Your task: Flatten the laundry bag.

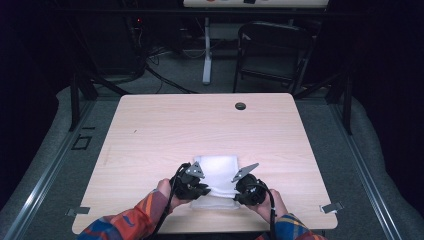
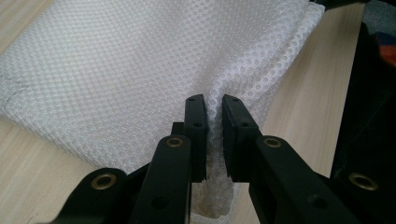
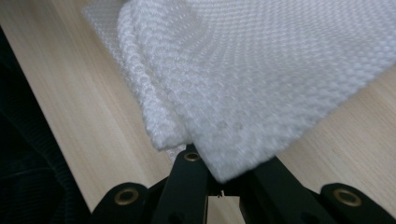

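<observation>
Cloth: white mesh cloth [image 1: 216, 176], folded, on the wooden table [image 1: 165, 130], well nearer the person's edge than the cable hole [image 1: 240, 106].
Long axis: from the person's edge toward the cable hole, near end raised.
Left gripper [image 2: 214, 122]: jaws nearly together, pinching a fold at the near left corner.
Right gripper [image 1: 243, 191]: jaws pressed together on the near right corner, layers draped over them.
Containers: none to tell.

Recording lab: dark curtains [image 1: 30, 60], floor cables [image 1: 165, 80], folding chair [image 1: 272, 50].
</observation>
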A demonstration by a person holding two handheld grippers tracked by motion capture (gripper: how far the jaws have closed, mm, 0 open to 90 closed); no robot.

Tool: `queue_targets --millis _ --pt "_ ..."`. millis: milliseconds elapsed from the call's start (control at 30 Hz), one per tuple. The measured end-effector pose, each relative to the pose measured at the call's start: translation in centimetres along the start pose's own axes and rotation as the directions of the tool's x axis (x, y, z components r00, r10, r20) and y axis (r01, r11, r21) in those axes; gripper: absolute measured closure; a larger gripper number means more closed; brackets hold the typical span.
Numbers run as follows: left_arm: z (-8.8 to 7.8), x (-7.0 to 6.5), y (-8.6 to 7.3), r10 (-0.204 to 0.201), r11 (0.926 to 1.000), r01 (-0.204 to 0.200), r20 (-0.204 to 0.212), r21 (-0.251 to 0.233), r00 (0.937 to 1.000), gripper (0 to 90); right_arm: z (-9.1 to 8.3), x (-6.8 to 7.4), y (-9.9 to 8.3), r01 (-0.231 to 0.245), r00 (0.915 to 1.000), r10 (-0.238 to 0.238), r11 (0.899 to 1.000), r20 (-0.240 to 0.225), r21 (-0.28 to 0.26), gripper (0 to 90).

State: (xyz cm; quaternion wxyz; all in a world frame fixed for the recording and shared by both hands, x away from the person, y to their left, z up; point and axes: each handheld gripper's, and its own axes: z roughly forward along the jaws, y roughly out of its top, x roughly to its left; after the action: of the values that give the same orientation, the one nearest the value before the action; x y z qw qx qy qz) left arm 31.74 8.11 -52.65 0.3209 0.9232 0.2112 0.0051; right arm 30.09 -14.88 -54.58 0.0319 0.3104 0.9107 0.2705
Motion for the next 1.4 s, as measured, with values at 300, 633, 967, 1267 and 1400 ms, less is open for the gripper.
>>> queue_targets --millis 300,633,967,1267,1400 --pt "0.1 -0.1 0.0 -0.004 0.9997 0.004 -0.005 0.025 1.0 81.3 1.3 -0.1 -0.3 0.013 0.9999 -0.013 1.0 0.006 0.001 90.0" --pt "0.0 0.2 0.0 -0.016 0.9998 0.016 -0.007 0.008 0.9998 81.5 1.3 -0.1 -0.3 0.051 0.9987 -0.051 0.999 0.003 0.008 90.0" --pt "-0.6 0.5 0.5 -0.035 0.9994 0.035 -0.021 -0.002 0.9992 81.6 1.4 0.0 -0.4 0.061 0.9981 -0.061 0.998 0.01 -0.003 90.0" --pt "-1.1 1.1 1.1 -0.045 0.9986 0.044 -0.034 -0.029 0.9984 81.6 1.4 0.1 -0.4 0.075 0.997 -0.075 0.997 0.017 -0.004 90.0" --pt "-1.3 1.4 1.3 -0.05 0.9978 0.049 -0.042 -0.044 0.9979 81.7 1.3 0.1 -0.4 0.087 0.9961 -0.087 0.996 0.018 0.0 90.0"
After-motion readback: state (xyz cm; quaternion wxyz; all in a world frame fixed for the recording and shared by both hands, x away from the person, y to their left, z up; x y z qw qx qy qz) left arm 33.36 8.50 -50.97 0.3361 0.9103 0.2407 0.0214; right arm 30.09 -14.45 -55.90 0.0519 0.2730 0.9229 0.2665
